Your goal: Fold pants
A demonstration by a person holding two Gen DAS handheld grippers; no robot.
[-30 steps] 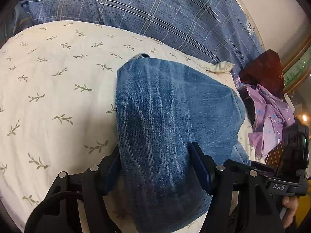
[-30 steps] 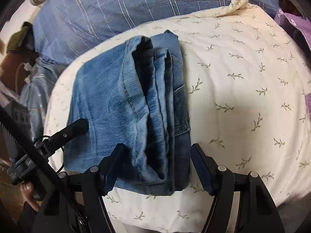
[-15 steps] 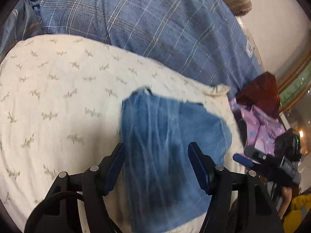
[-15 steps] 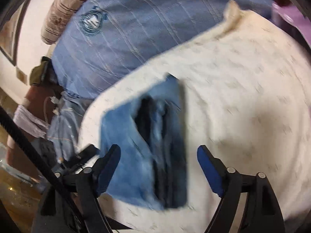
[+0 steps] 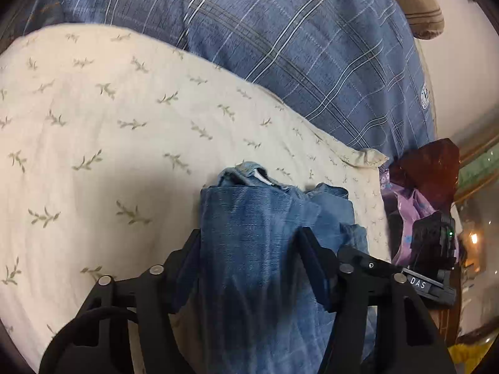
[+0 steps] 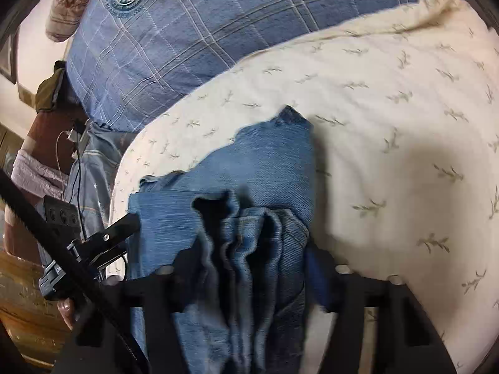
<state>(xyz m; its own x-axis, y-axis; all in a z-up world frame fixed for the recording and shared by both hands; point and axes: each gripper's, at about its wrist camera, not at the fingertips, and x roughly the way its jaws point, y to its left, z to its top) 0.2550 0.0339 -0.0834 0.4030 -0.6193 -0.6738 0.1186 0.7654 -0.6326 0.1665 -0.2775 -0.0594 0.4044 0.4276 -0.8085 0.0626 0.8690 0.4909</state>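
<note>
The folded blue denim pants lie on a cream leaf-print quilt. The left gripper and right gripper each straddle the bundle, fingers spread with denim filling the gap between the 2 blue pads; whether they press it, I cannot tell.

You are working in a bedroom of a home, on a bed. A cream cover printed with small green sprigs spreads across most of it, and a blue plaid quilt with a round crest lies along its far edge. A brown striped bolster rests against a pale wall at the far right corner. Loose clothes, a purple flowered garment among them, are heaped off the cover's right edge. Off its left edge, cables hang beside more bedding.
</note>
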